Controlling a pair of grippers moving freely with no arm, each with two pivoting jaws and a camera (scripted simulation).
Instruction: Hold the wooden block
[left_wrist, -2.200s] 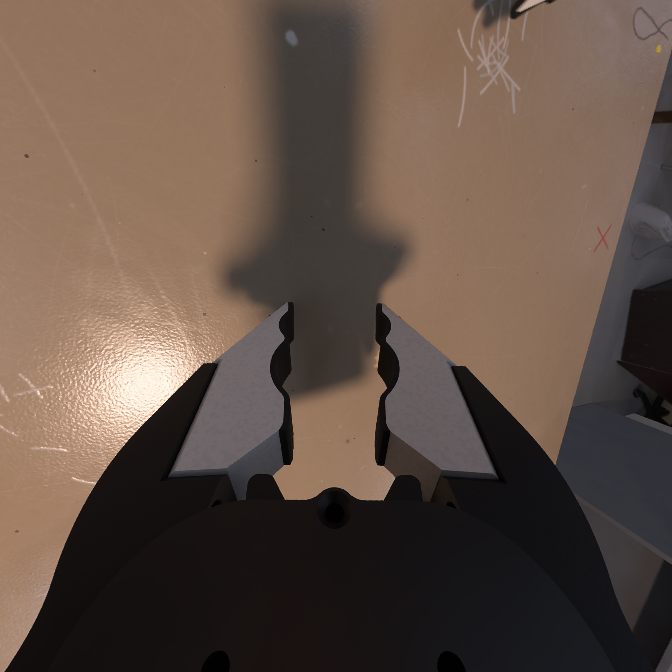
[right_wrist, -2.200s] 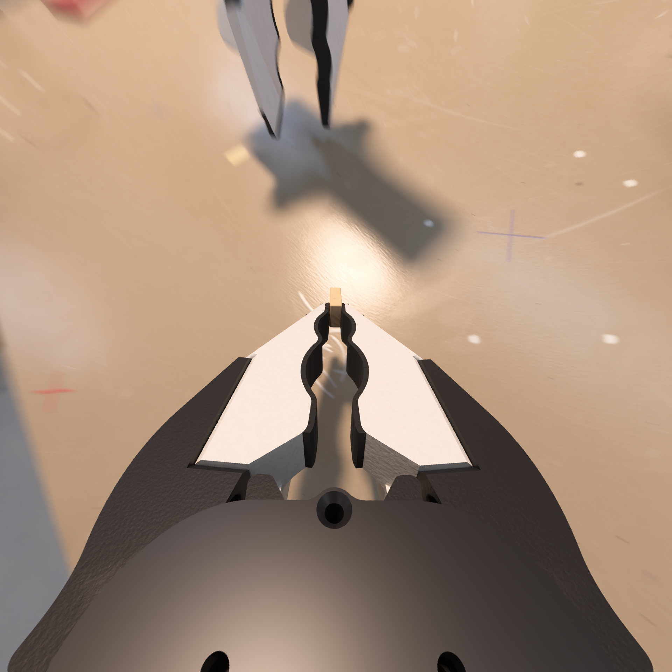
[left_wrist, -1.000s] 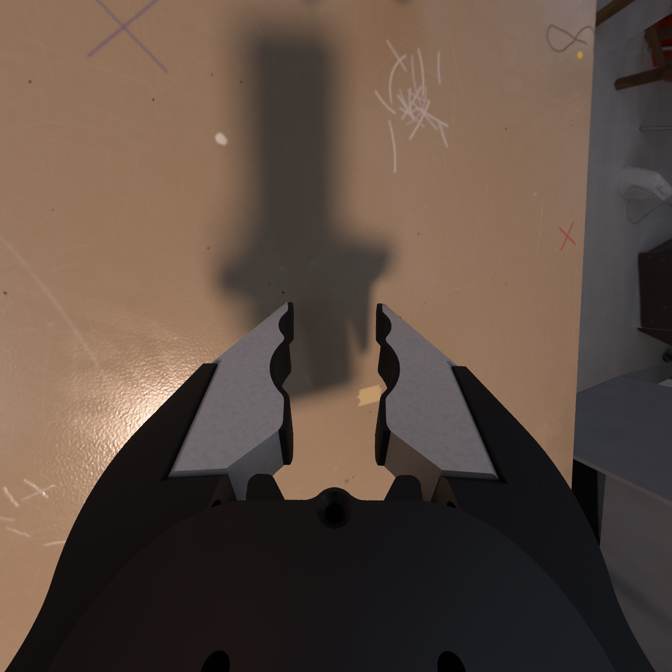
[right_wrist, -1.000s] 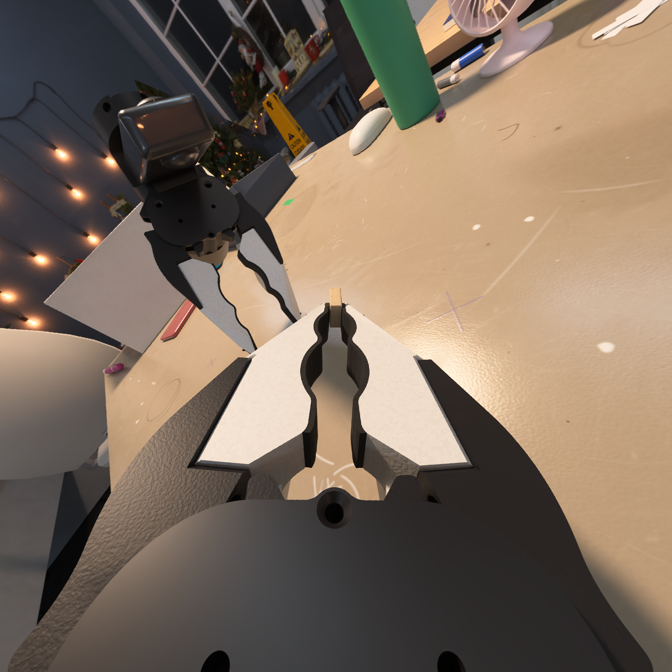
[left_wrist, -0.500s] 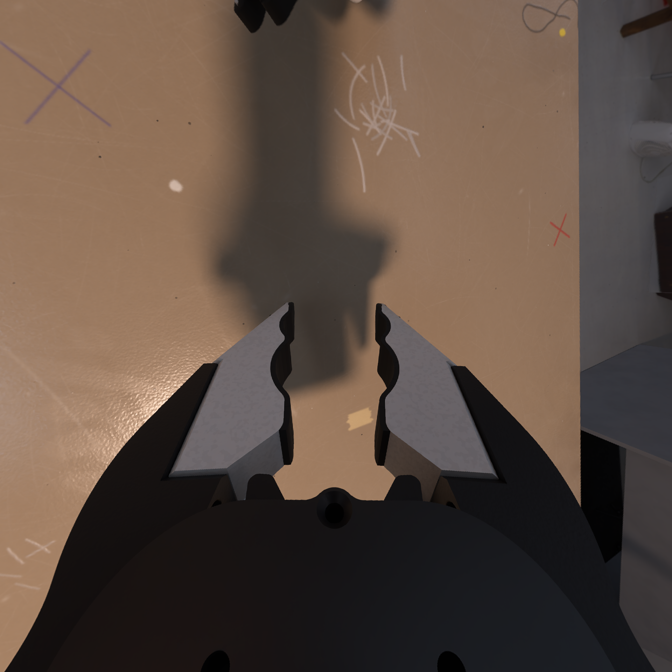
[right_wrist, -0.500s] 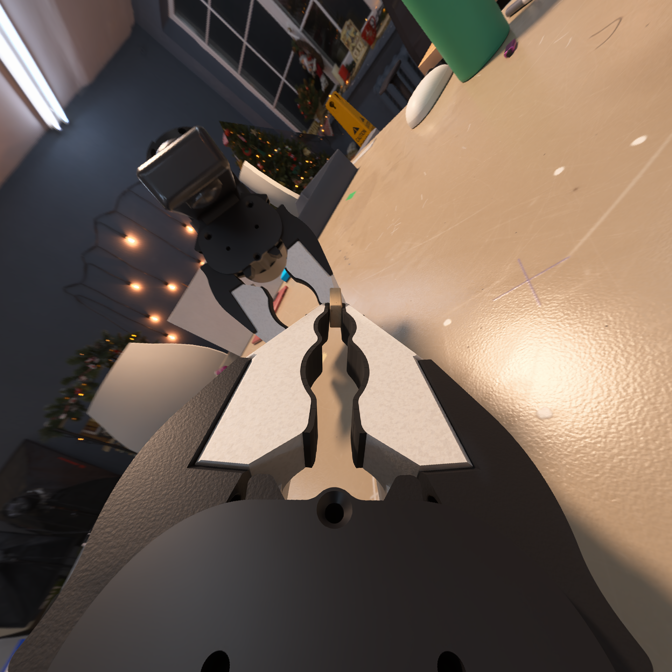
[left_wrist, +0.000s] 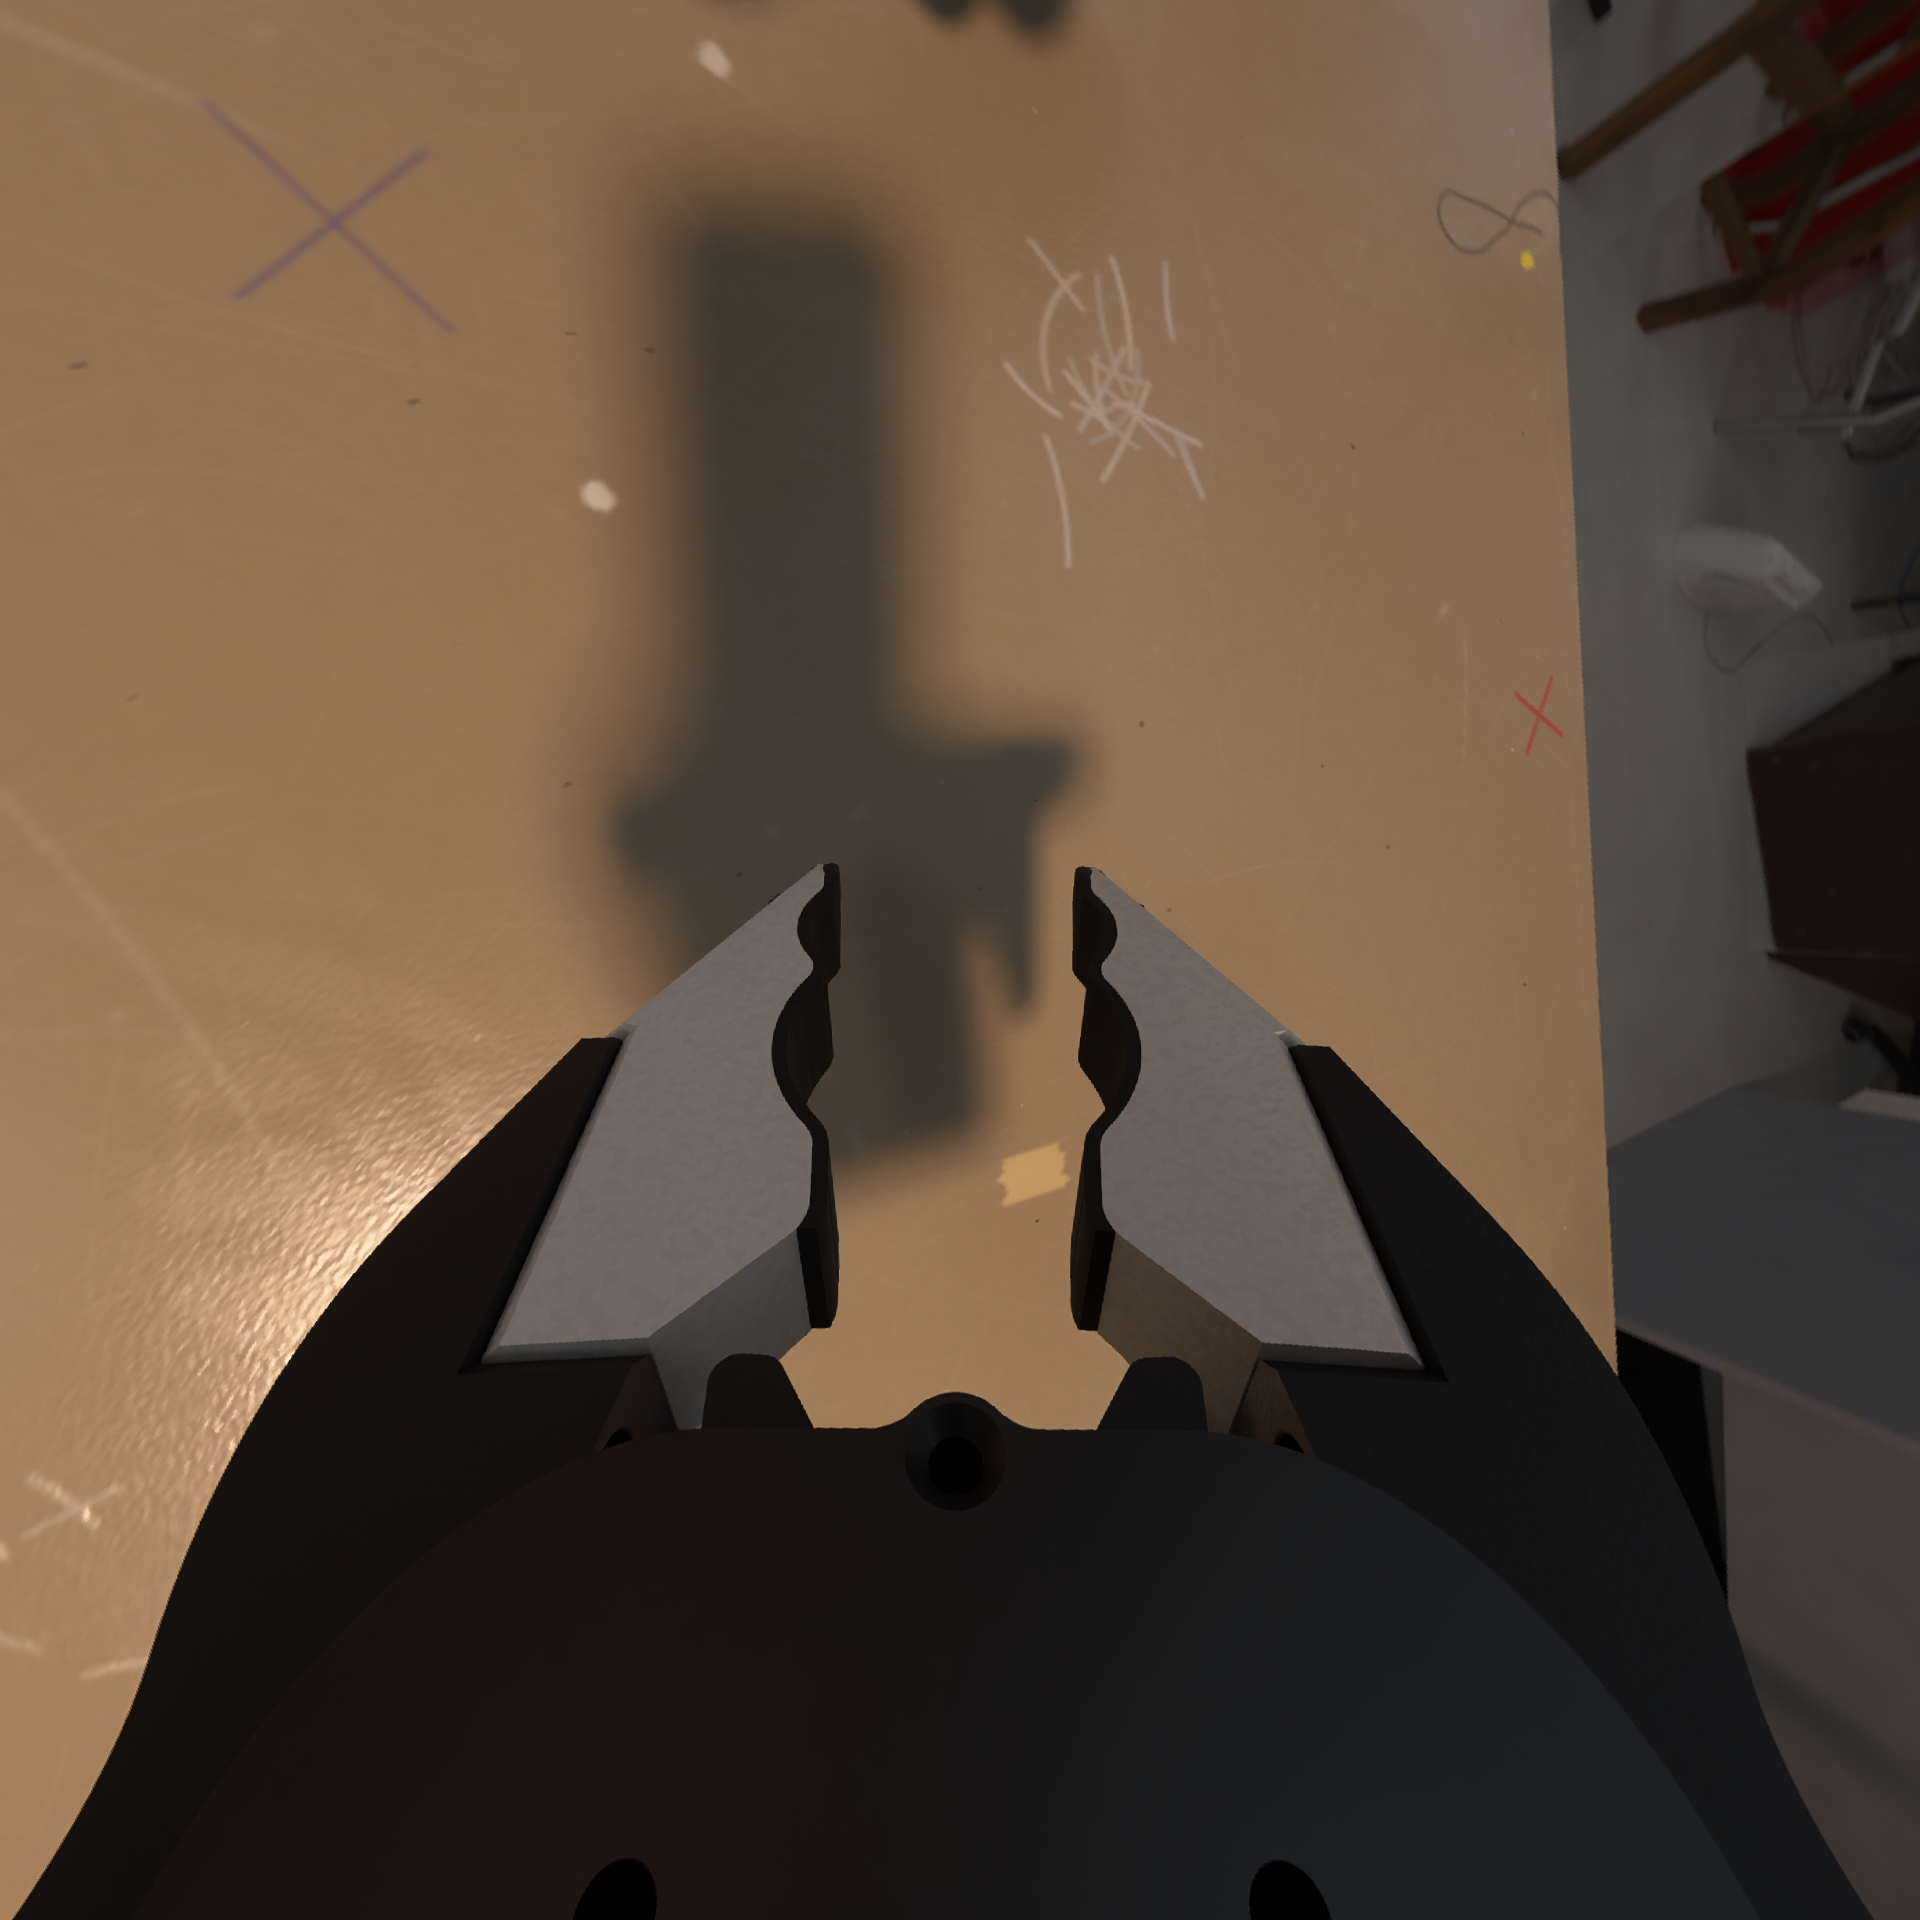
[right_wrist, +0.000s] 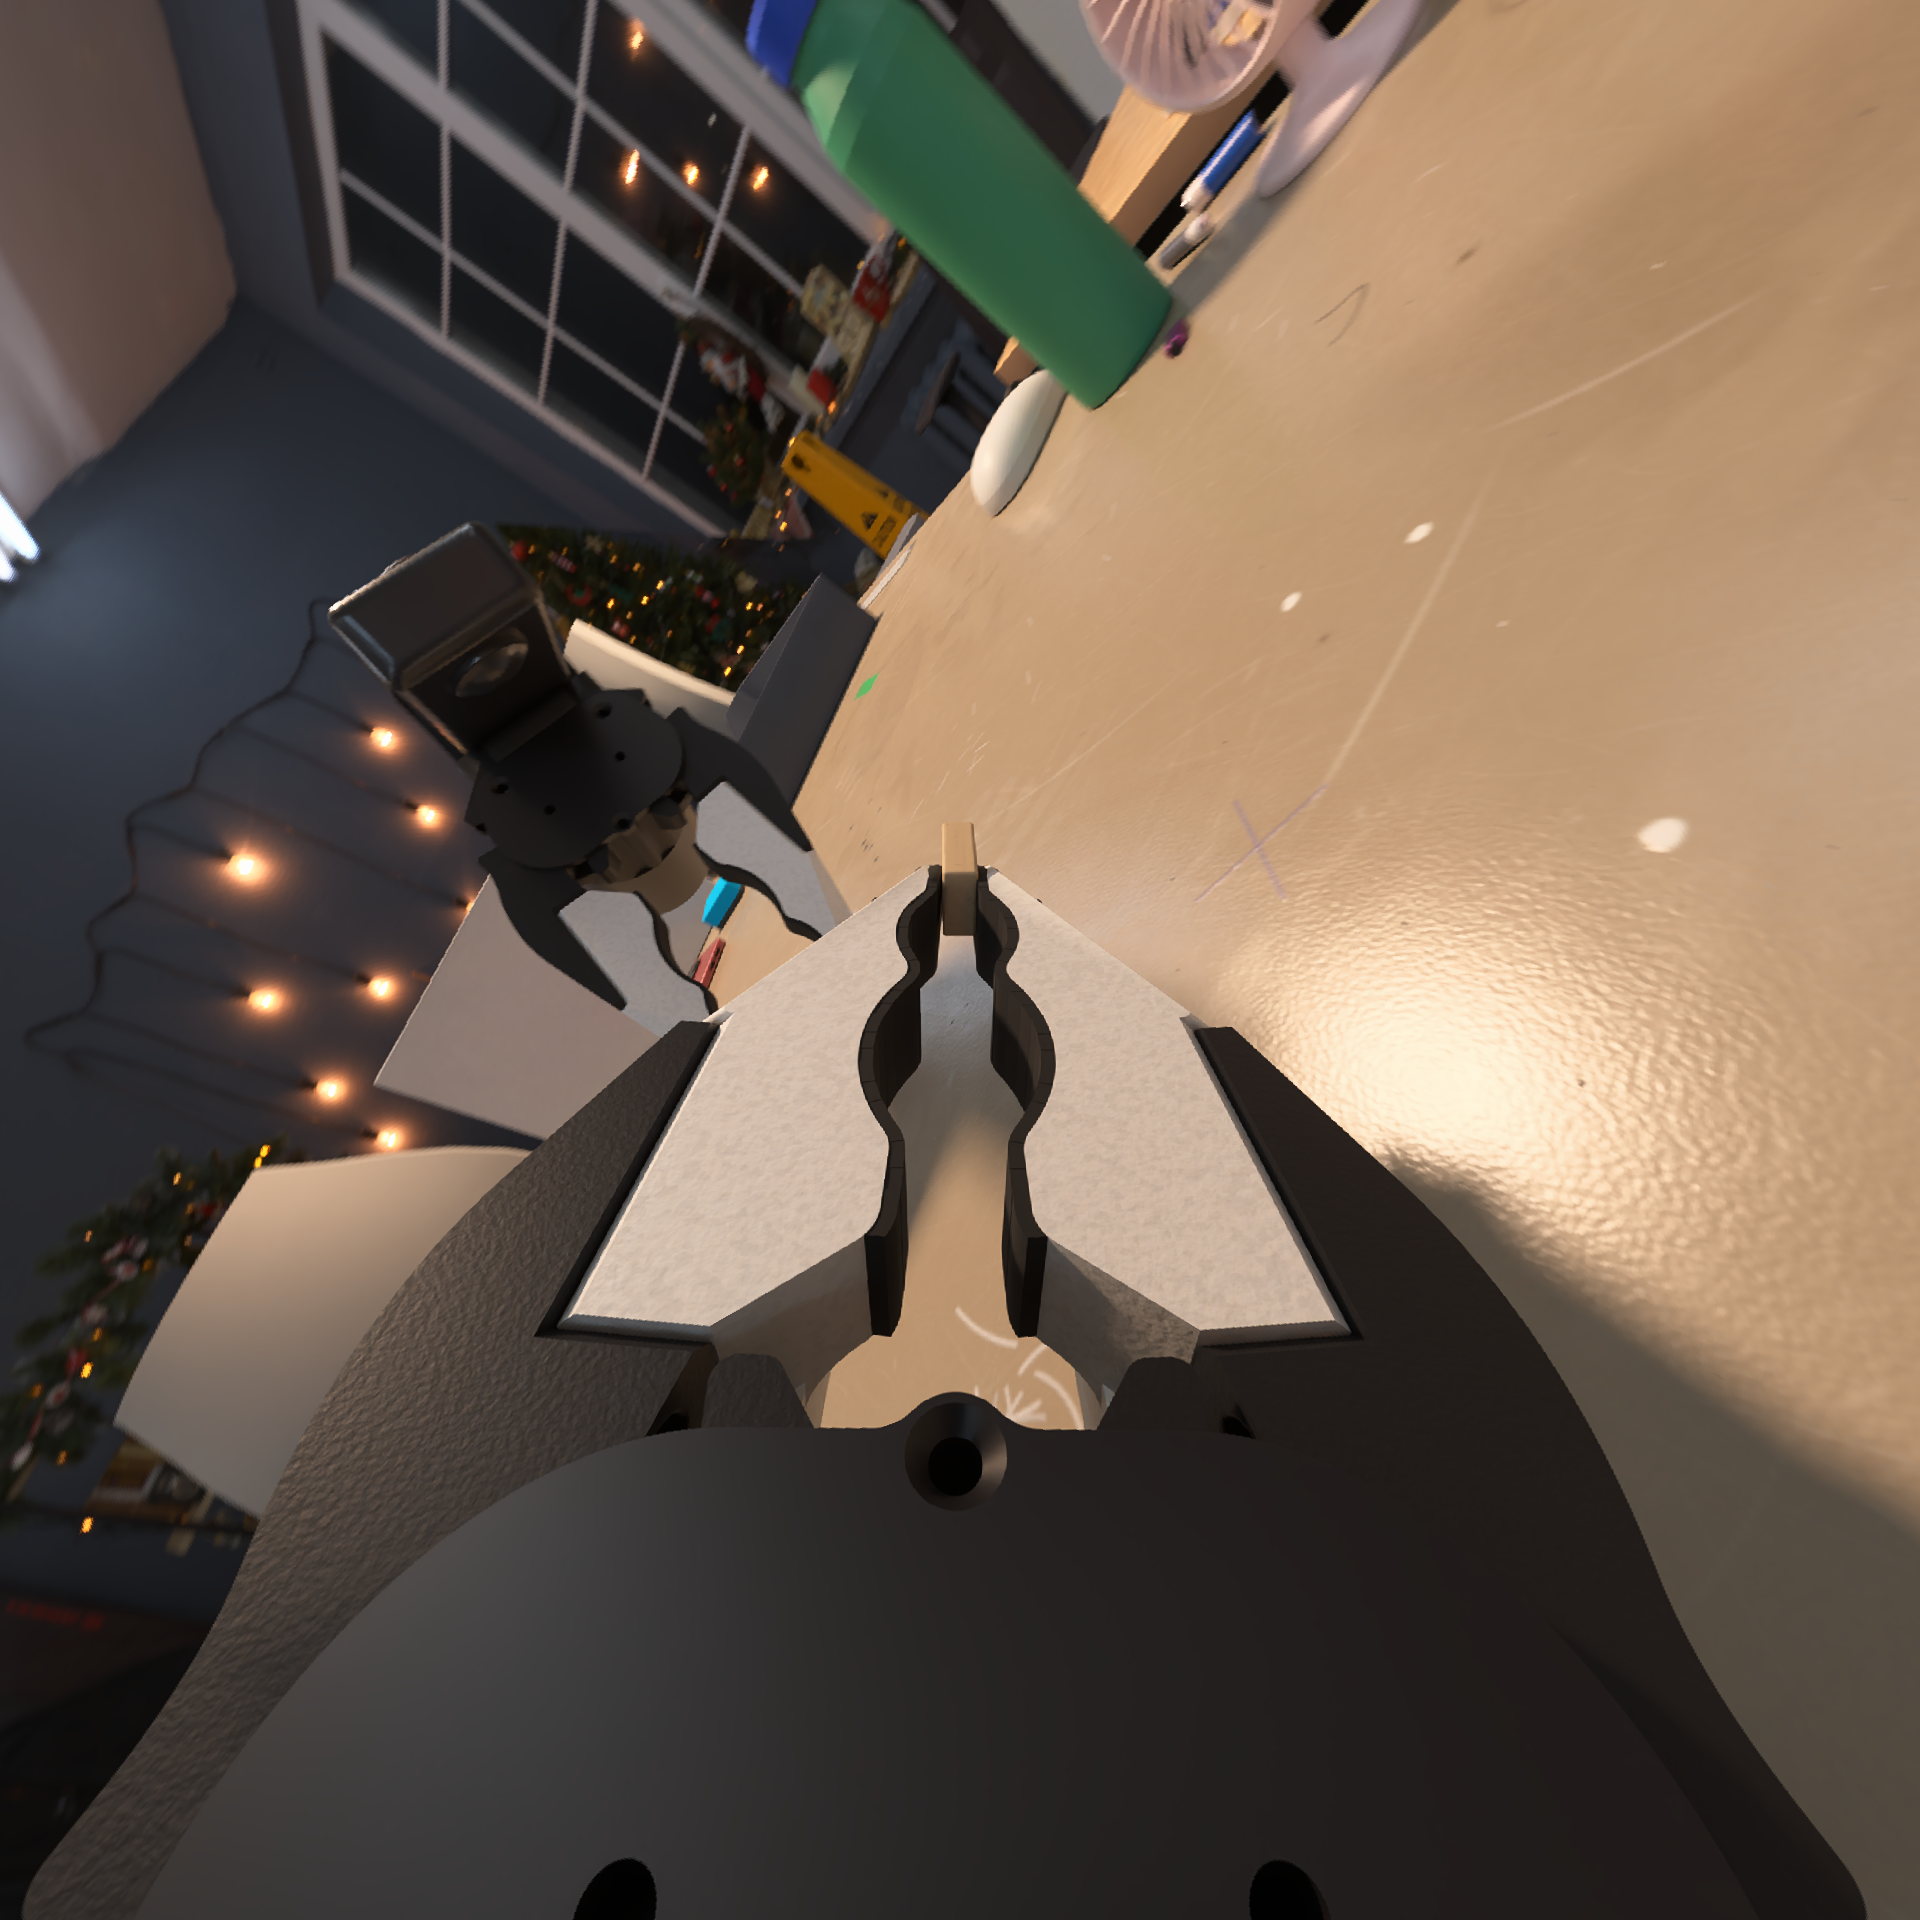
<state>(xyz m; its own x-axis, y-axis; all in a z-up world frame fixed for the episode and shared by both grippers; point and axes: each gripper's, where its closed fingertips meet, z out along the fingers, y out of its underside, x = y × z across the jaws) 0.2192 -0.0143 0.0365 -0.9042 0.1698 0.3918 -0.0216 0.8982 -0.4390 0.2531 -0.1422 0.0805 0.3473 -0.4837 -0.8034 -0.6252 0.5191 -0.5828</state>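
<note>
A small pale wooden block (right_wrist: 957, 852) is pinched upright between the fingertips of my right gripper (right_wrist: 957, 883), which is shut on it and holds it above the tan table (right_wrist: 1455, 727). My left gripper (left_wrist: 954, 878) is open and empty, pointing down at the table over its own shadow. It also shows in the right wrist view (right_wrist: 717, 966), open, to the left of and beyond the block. A flat tan scrap (left_wrist: 1032, 1174) lies on the table between the left fingers.
A green cylinder (right_wrist: 987, 239), a white fan (right_wrist: 1247, 62) and a white rounded object (right_wrist: 1013, 442) stand at the table's far end. The table edge (left_wrist: 1579, 727) runs down the right of the left wrist view, with a grey surface (left_wrist: 1766, 1247) beyond it.
My right gripper has swung up from facing the table to looking along it, still shut on the block. My left gripper stayed open and drifted slightly over the table.
</note>
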